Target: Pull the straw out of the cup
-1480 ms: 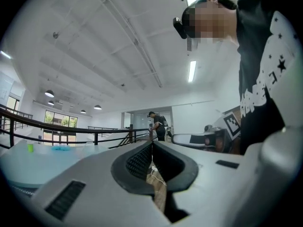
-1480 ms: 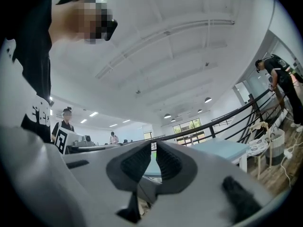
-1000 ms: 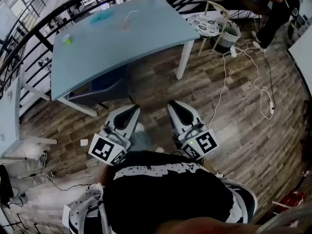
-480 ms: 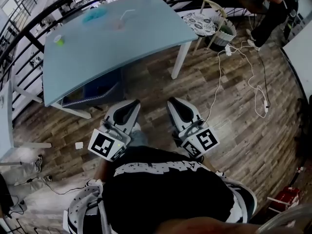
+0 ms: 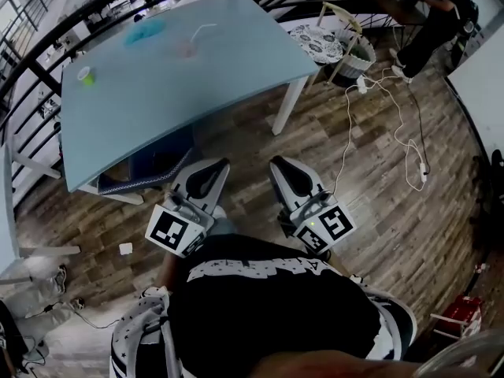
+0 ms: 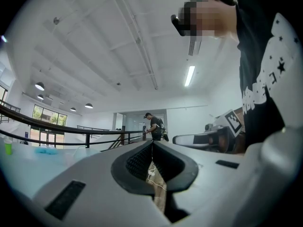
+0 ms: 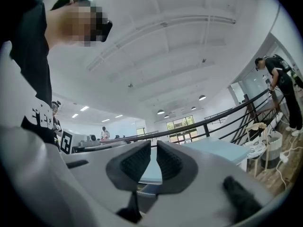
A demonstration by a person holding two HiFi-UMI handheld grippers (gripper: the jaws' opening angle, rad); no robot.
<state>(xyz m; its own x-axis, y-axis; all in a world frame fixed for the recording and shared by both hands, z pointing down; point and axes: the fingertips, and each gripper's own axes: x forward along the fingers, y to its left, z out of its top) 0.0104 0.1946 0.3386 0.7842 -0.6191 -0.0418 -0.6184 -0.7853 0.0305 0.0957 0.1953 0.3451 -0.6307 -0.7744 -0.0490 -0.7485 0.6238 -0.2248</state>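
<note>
- The left gripper (image 6: 152,145) is clenched on nothing: in the left gripper view its black ribbed pads (image 6: 137,161) meet at the tips.
- The right gripper (image 7: 151,151) is barely parted, with a thin slit between its pads (image 7: 170,162) and nothing in it.
- In the head view both tools are held close to the person's black shirt (image 5: 268,313), side by side and well short of the table (each carries its marker cube).
- The light blue table (image 5: 228,57) spreads from 10 to 12 o'clock of the grippers.
- The cup (image 5: 186,49) stands far across the table at about 11 o'clock, with the white straw (image 5: 202,31) still in it and leaning right.
- A small green cup (image 5: 85,75) stands near the table's left edge, and something blue (image 5: 146,29) lies left of the straw.
- A chair (image 5: 324,39) is at 1 o'clock, and a white cable (image 5: 398,136) trails over the wooden floor (image 5: 378,211) at 2 o'clock.
</note>
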